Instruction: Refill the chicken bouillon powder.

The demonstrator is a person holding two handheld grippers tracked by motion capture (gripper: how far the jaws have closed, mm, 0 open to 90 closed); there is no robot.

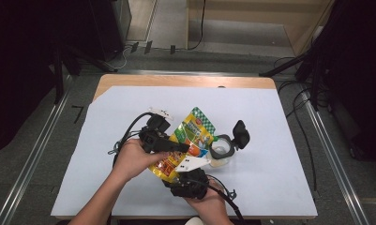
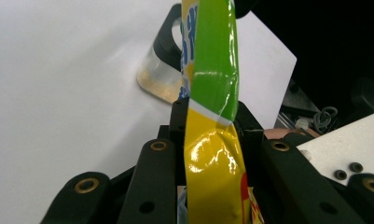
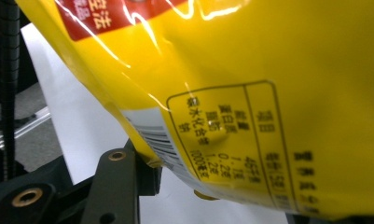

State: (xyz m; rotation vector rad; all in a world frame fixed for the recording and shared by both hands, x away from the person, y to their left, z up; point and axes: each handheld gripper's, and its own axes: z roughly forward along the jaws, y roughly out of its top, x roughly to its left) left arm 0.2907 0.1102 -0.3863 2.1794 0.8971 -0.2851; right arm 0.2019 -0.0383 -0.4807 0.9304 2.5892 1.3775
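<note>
Left tool (image 2: 211, 123) was clamped on the thin, crinkly snack pouch (image 2: 212, 84), right tool (image 1: 188, 180) apparently gripping its lower corner; light, slippery foil, best pinched at sealed edges.

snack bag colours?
Mostly yellow with a green top band and red patches; the snack bag shows best in the high view.

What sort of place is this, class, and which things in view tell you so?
Probably a lab or recording studio, not a home: a table covered in plain white sheeting, black tripod legs and loose cables on the grey floor, dark drapes at both sides.
</note>
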